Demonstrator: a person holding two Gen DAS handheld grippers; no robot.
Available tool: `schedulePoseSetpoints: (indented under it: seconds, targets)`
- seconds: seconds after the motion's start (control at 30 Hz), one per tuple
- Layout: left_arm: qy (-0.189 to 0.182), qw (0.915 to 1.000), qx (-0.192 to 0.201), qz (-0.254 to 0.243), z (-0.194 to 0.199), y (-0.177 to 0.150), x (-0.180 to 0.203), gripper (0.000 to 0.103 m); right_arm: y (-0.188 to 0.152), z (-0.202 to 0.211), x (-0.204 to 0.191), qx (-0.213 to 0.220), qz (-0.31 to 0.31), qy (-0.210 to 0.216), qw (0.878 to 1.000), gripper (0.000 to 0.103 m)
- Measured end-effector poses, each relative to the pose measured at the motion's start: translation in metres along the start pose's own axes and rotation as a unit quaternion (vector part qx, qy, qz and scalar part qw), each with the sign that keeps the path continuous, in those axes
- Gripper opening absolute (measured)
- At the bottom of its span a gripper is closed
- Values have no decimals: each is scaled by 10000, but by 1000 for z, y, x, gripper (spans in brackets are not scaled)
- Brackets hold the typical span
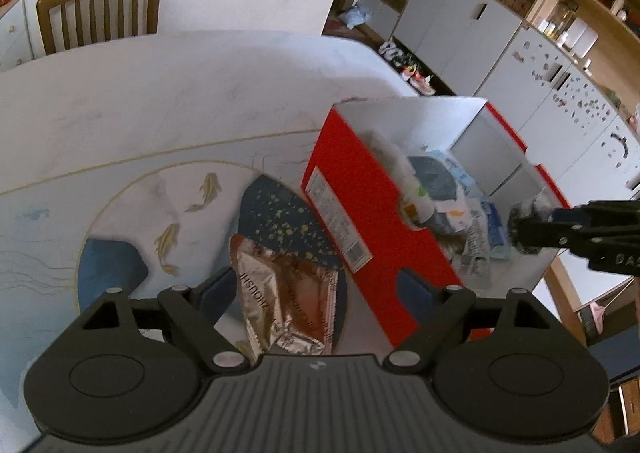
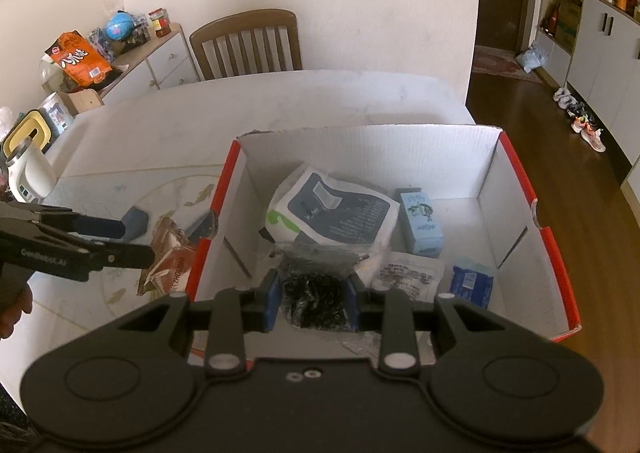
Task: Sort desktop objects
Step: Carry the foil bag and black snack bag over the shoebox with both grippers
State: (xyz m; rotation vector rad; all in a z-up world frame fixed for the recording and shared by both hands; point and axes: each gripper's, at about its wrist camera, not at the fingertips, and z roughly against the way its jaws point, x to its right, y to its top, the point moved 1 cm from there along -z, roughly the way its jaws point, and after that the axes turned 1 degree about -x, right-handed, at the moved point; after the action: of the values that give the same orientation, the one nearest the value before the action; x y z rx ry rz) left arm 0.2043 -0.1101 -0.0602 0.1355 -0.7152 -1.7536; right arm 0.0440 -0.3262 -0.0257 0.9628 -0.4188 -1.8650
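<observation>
Two grippers are mine: my right gripper, angled down over the red box, pinches a clear bag of black bits, while my left gripper gapes above the foil packet left of it.

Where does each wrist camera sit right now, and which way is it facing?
Left wrist: on the left gripper, angled down at the foil packet on the table beside the red box; its open fingers show.
Right wrist: on the right gripper, looking down into the box, shut on a bag of small black parts; a hand shows at left.
Shared: box, packet, chair, and each other's gripper.
</observation>
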Motion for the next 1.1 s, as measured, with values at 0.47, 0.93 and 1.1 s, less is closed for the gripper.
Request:
schedulePoseSetpoints:
  seconds: [0.47,0.93,1.1]
  targets:
    - [148,9986,-508,-74,-48,-9,-13,87,-2,-7,5,-148,22,-23,9999,31]
    - [273,9976,-630,-125,-66,-11,-15,59,0,-13,10,-236,24,-37,9997,31]
    - [278,9979,-573,-84,-64,-12,-16,49,1,-15,11,-259,48,-33,9996,31]
